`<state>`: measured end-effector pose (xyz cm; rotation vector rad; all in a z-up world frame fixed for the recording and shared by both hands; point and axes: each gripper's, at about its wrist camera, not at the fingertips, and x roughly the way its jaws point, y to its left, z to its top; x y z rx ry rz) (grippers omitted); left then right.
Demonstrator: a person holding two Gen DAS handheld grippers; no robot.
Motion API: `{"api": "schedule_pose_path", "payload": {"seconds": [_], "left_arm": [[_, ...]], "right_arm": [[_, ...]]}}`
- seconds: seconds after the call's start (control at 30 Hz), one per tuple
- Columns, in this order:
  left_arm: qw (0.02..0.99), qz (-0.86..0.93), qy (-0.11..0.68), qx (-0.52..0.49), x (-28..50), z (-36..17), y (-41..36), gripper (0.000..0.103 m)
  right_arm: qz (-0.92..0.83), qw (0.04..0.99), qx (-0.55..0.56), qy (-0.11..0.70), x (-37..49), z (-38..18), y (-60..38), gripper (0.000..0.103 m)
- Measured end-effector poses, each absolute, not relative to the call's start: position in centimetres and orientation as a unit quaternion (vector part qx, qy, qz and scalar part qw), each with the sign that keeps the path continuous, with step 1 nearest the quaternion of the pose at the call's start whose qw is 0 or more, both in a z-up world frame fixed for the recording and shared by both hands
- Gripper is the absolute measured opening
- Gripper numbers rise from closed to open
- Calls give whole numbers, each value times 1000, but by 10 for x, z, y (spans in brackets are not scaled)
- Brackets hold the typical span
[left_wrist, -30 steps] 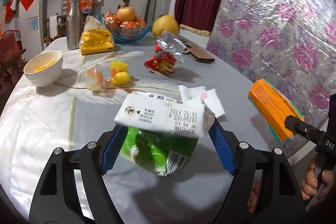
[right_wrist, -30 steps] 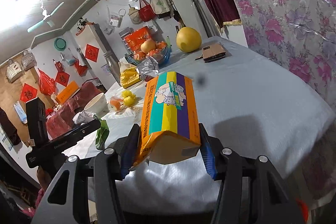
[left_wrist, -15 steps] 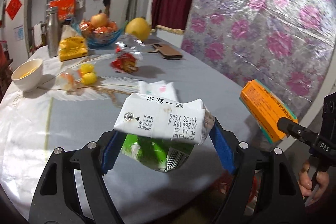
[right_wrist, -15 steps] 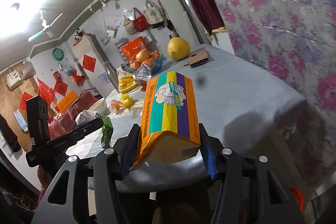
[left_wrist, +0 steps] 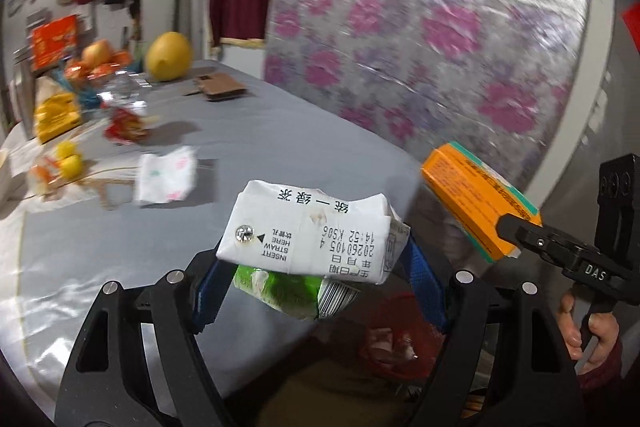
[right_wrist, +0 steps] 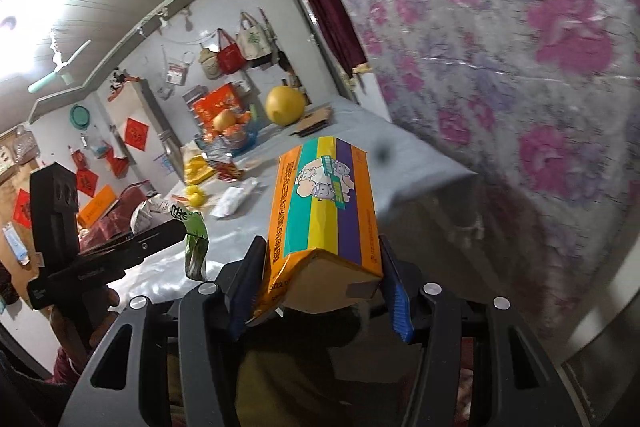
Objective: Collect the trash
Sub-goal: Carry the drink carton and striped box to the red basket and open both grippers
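We see the left tool [left_wrist: 316, 263] clamped on a crushed drink carton [left_wrist: 308, 239], its blue pads pressing the two ends. The carton's long axis runs across the frame from pad to pad, its white top face with upside-down printing turned toward the camera and its green body hanging below. It sits in the lower middle of the left wrist view, held in the air past the near rim of the grey desk [left_wrist: 248, 131].

The right tool [right_wrist: 320, 287] is clamped on an orange box [right_wrist: 324, 203] with teal, yellow and purple stripes. The box's long axis points away from the camera, tilted up toward the frame's centre, with its open torn end nearest the lens. In the left wrist view the same box shows at right, slanting down to the lower right.

Below the carton, at lower right of the left wrist view, a red bin [left_wrist: 400, 339] shows. Farther out on the desk lie a crumpled white wrapper [left_wrist: 166, 179], a red snack packet [left_wrist: 126, 125] and a large yellow fruit [left_wrist: 168, 55].

Compared with a second ago, both tools have drawn back from the desk: the desk's rim and the bin have now come into sight, and the wrapper lies farther up left.
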<state>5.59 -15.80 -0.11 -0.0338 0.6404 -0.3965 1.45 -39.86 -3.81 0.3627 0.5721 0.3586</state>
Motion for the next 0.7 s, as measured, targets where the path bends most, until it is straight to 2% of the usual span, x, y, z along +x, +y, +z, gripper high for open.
{"api": "schedule_pose_path", "payload": {"seconds": [0.23, 0.7], "left_arm": [[908, -254, 332, 19, 55, -14, -222, 76], [846, -330, 409, 87, 55, -84, -330, 76]], "right_arm": [[134, 925, 176, 310, 2, -62, -436, 54], [68, 900, 209, 378, -10, -139, -495, 54]]}}
